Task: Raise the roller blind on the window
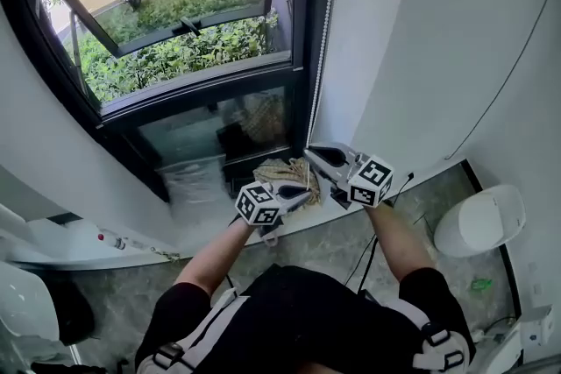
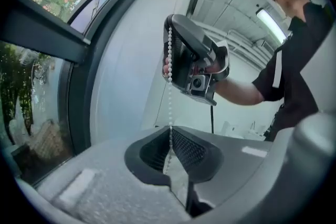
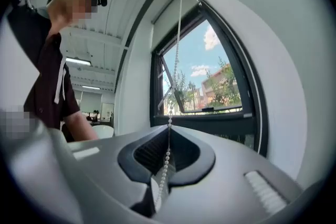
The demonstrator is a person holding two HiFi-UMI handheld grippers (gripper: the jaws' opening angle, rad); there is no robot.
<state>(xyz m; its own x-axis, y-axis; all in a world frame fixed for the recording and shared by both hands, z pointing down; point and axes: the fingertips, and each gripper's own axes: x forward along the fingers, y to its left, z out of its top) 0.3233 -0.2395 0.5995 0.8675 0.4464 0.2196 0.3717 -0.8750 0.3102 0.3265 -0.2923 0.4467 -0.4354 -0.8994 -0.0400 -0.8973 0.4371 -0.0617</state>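
A white bead chain point(image 1: 326, 31) hangs down the right side of the dark-framed window point(image 1: 298, 57). Both grippers hold it one above the other. My right gripper point(image 1: 320, 156) is the upper one, and its jaws are shut on the bead chain point(image 3: 176, 60), which runs up from them to the top of the window frame. Just below, my left gripper point(image 1: 298, 194) is shut on the same bead chain point(image 2: 170, 86), which comes down taut from the right gripper point(image 2: 191, 60). I cannot make out the blind itself in any view.
The lower window sash point(image 1: 175, 22) is tilted open outward over bushes. A woven mat point(image 1: 285, 171) and a clear plastic bag point(image 1: 197, 179) lie at the sill. A white rounded bin point(image 1: 480, 222) stands on the floor at right, and a black cable point(image 1: 368, 254) trails beside my legs.
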